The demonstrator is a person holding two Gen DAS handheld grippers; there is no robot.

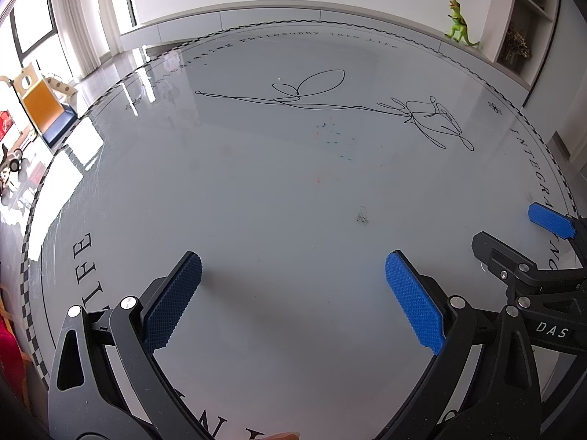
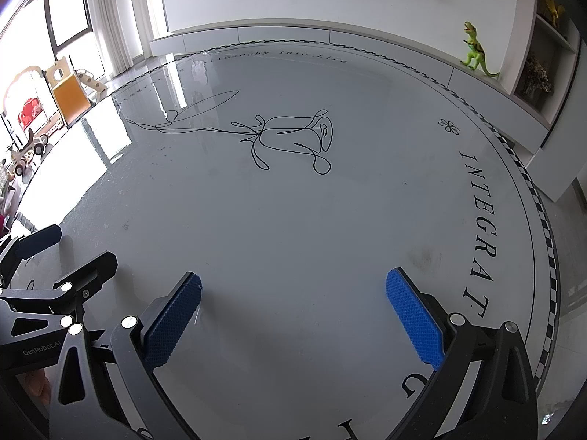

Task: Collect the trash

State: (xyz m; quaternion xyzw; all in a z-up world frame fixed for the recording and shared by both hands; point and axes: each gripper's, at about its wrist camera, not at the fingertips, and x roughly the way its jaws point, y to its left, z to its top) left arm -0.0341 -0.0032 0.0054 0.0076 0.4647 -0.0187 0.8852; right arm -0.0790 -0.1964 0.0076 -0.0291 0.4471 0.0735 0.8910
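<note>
Two grippers over a round worktop [image 1: 256, 190]
Left gripper [image 1: 293, 286] and right gripper [image 2: 293, 293]: fingers wide, holding nothing.

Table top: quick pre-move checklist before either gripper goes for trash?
1. Left gripper open and empty: ok.
2. Right gripper open and empty: ok.
3. Graspable trash found on the table: not ok; only a small patch of dark specks and faint coloured marks.
4. Bin or bag in view: not ok.
5. Grippers apart from each other: ok, side by side, no contact.
6. Toy dinosaur off the table, on the ledge: ok.
</note>
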